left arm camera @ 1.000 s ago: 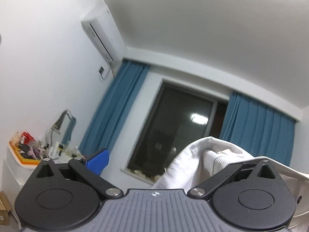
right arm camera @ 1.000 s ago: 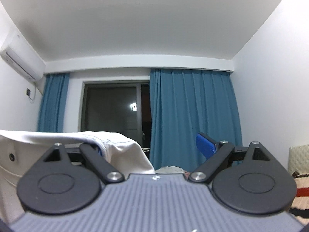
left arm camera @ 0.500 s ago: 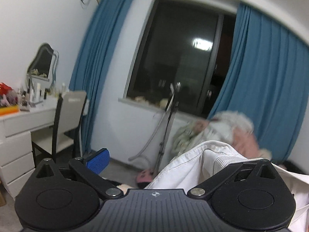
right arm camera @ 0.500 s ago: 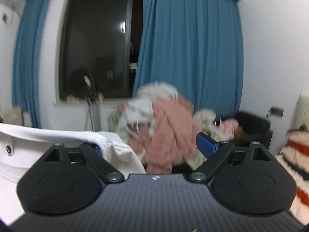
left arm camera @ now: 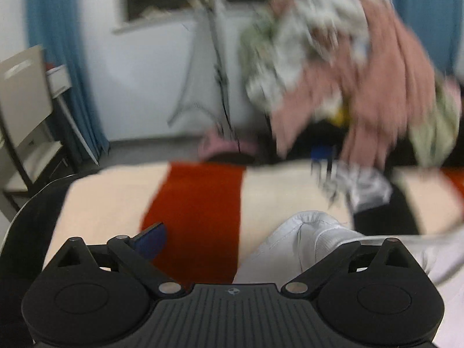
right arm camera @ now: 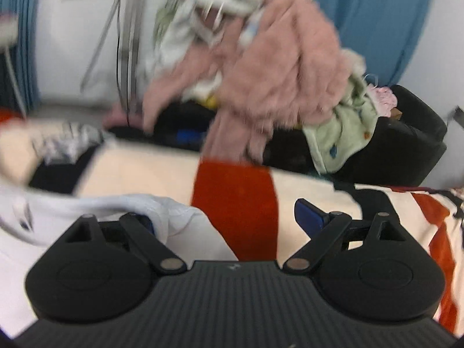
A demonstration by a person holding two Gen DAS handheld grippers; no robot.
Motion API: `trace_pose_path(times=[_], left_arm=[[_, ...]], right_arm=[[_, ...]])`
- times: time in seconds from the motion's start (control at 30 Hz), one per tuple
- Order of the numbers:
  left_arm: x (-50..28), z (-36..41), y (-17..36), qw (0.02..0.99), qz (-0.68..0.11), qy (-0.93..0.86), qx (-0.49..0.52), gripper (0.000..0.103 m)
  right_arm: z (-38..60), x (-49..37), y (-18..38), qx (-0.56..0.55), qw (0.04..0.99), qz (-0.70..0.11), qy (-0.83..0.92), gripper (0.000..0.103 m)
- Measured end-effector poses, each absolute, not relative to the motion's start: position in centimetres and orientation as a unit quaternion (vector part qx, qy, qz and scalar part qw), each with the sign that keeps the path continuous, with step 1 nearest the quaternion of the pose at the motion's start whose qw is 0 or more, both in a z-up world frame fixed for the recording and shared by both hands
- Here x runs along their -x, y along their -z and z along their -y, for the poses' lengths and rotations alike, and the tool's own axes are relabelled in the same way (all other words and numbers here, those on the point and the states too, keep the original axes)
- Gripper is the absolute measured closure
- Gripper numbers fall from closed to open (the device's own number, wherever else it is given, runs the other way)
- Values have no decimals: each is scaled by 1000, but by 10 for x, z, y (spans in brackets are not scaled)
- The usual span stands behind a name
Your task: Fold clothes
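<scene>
A white garment (left arm camera: 307,240) hangs over the right finger of my left gripper (left arm camera: 232,240), whose fingers stand wide apart, the blue left pad (left arm camera: 150,239) bare. The same white garment (right arm camera: 174,217) drapes over the left finger of my right gripper (right arm camera: 229,220), also spread wide, its blue right pad (right arm camera: 308,217) bare. Both grippers hover above a bed with a cream and red striped blanket (left arm camera: 197,197), also in the right wrist view (right arm camera: 235,203). Whether either finger pins the cloth is hidden.
A heap of pink, white and green clothes (right arm camera: 261,66) lies on a black sofa (right arm camera: 406,145) beyond the bed. A patterned black-and-white garment (left arm camera: 353,185) lies on the blanket. A chair (left arm camera: 26,110) stands at left, blue curtains (right arm camera: 377,14) behind.
Both grippers have tilted down from the ceiling and window to the bed, carrying the white garment with them. The finger spread looks unchanged.
</scene>
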State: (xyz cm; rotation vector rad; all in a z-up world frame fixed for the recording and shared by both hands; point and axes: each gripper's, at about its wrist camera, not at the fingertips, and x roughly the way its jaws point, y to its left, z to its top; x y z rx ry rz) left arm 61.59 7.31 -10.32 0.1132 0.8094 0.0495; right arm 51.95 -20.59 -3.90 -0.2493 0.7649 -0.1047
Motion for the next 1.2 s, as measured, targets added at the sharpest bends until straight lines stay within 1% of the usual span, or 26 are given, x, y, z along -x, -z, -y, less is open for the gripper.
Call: trace_pose_path(times=[0.13, 0.23, 0.3, 0.4, 0.53, 0.67, 0.77, 0.93, 1.03, 1.1, 1.2], left_arm=[[-612, -63, 87, 902, -422, 32, -79, 1], [-609, -56, 74, 889, -442, 75, -97, 0], [-606, -51, 65, 879, -454, 103, -108, 0], [-566, -51, 42, 906, -405, 87, -87, 0], [-481, -60, 18, 931, -356, 60, -52, 0], [-370, -59, -18, 948, -317, 38, -22, 0], [-271, -67, -39, 957, -288, 30, -6, 0], [-142, -83, -49, 974, -225, 21, -5, 1], [-65, -93, -55, 982, -186, 16, -4, 1], [-40, -92, -49, 984, -175, 15, -18, 1], [-22, -89, -40, 982, -185, 27, -30, 1]], right_arm=[[185, -532, 47, 145, 884, -444, 6, 13], [166, -519, 29, 136, 882, -448, -52, 13], [159, -503, 13, 116, 896, -424, -61, 13], [153, -460, -15, 96, 923, -369, -54, 13], [160, -375, -54, 49, 949, -309, -44, 13], [179, -284, -72, -2, 962, -271, -45, 13], [190, -211, -79, -13, 967, -250, -50, 13], [203, -102, -80, -61, 975, -208, -47, 13], [210, -51, -72, -88, 977, -186, -55, 13], [210, -24, -64, -92, 980, -167, -53, 13], [210, 4, -44, -97, 983, -148, -56, 13]])
